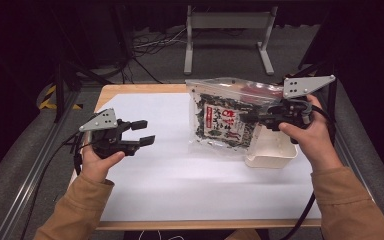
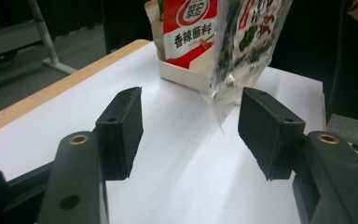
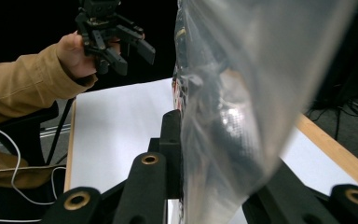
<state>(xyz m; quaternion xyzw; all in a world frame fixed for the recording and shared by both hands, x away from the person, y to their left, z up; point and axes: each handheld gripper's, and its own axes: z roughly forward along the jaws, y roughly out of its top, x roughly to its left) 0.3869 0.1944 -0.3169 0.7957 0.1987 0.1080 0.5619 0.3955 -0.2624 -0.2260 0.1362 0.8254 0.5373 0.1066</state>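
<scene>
right gripper (image 1: 254,119) clamped on the right edge of a clear seaweed snack bag (image 1: 223,117), holding it up off the table, above and just left of a white tray (image 1: 271,155). in the right gripper view the bag's clear film sits pinched between the two black jaws. left gripper (image 1: 143,132) at the left of the table, jaws apart, nothing between them, well apart from the bag; in the left gripper view the bag's lower corner hangs beyond the pads.

judgement: bag looks lifted clear of the tray; a red and white packet (image 2: 189,32) stands in the tray behind it. what's left seems to be handing over or setting down the bag; the left tool looks ready to take the loose end. not yet done.

surface: white sheet (image 1: 180,185) over a wood-edged table (image 1: 130,89), bare apart from the tray. room dark; grey floor, cables (image 1: 150,45), a grey metal stand (image 1: 227,30) at the far side, yellow-black tape (image 1: 47,100) far left.
</scene>
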